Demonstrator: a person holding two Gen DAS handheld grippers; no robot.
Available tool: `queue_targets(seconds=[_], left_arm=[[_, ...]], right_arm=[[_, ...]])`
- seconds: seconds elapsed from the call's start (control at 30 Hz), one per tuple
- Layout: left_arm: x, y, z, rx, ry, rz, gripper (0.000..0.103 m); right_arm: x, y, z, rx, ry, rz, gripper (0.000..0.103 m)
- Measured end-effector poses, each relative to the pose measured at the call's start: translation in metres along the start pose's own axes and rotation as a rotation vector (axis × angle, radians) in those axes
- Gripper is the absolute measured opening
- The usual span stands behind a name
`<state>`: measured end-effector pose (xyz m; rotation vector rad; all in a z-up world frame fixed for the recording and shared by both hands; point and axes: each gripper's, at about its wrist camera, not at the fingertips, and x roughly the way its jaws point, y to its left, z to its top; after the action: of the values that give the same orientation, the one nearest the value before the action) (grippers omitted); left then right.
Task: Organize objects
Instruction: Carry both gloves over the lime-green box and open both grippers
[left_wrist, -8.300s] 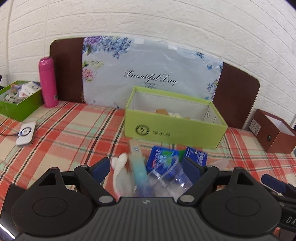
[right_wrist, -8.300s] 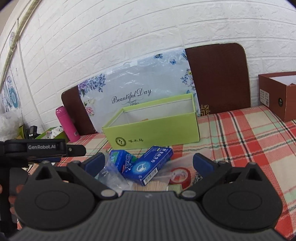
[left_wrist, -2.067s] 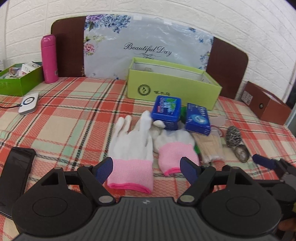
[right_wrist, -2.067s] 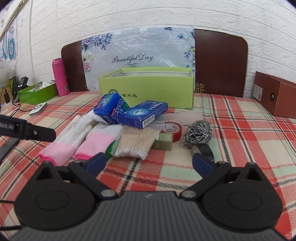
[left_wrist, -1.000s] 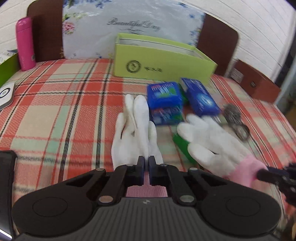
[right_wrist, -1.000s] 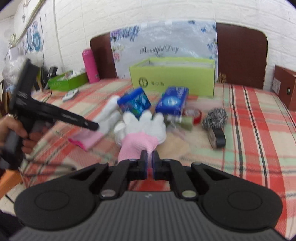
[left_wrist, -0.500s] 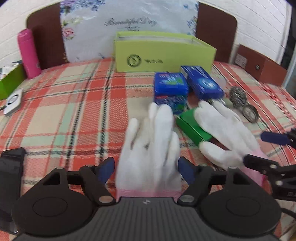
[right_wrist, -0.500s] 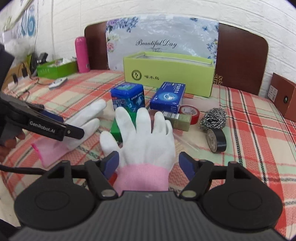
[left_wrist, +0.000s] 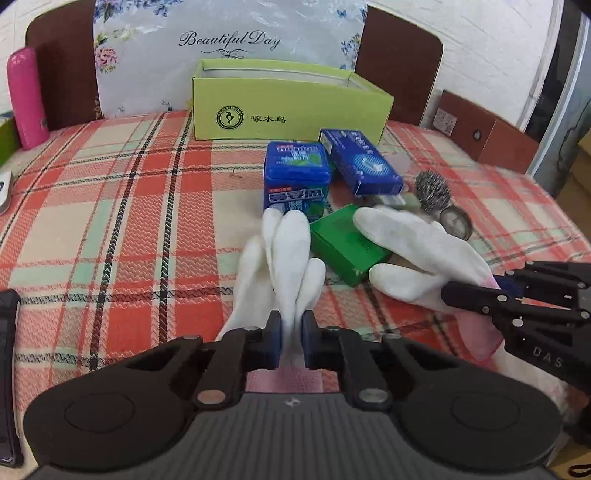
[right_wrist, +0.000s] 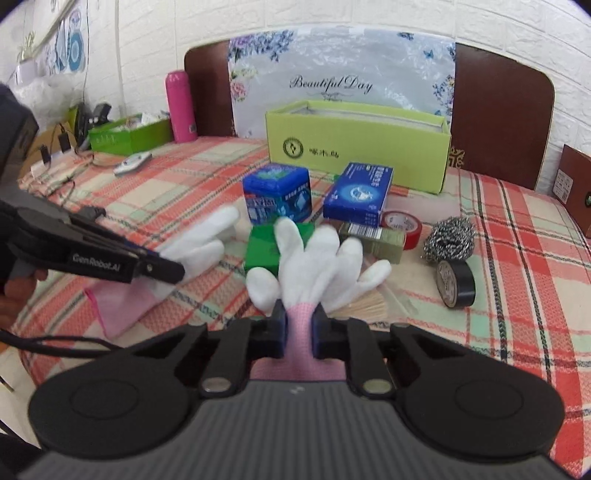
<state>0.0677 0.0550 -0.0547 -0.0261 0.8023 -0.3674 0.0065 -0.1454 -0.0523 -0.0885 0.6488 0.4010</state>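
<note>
Pinching one white glove each, both grippers are working over the plaid worktop (left_wrist: 110, 192). The left gripper (left_wrist: 291, 341) is clenching the left glove (left_wrist: 284, 258) near its cuff; the right gripper (right_wrist: 298, 332) is grasping the right glove (right_wrist: 317, 262) by its pink cuff, its glove fingers lying across the green box (right_wrist: 262, 251).

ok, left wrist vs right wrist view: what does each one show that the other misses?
Left wrist only: the left tool shut on the left glove, seen head-on, and a black device at the table's near left edge.
Right wrist only: the red tape roll, the toothpick bundle, the small green box with clutter beside it, and the right tool shut on the right glove at its pink cuff.
Both: lime box, two blue boxes, green pack, steel scourer, black tape roll, pink bottle.
</note>
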Motion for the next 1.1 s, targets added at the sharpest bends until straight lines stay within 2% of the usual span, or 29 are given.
queue_targets(seconds=[0.07,0.27,0.63,0.77,1.0,1.1], left_arm=[[-0.009,0.0,0.004,0.002,-0.024,-0.008,0.011],[-0.032,-0.005,0.031,-0.004,-0.109,-0.069,0.01],[-0.035,-0.017,0.118,-0.02,-0.227,-0.146,0.01],[-0.017,-0.015,0.162,-0.063,-0.236,-0.169,0.01],[0.031,-0.022,0.236,-0.119,-0.265,-0.088,0.01],[0.056,-0.025,0.26,-0.122,-0.264,-0.081,0.01]], right_arm=[[-0.007,-0.009,0.006,0.05,-0.016,0.028,0.013],[-0.027,-0.027,0.027,0.121,-0.103,0.026,0.012],[-0.031,-0.06,0.1,0.115,-0.278,0.019,0.012],[-0.011,-0.084,0.133,0.143,-0.321,0.009,0.013],[0.052,-0.113,0.184,0.09,-0.362,-0.048,0.013],[0.088,-0.118,0.197,0.054,-0.341,-0.094,0.013]])
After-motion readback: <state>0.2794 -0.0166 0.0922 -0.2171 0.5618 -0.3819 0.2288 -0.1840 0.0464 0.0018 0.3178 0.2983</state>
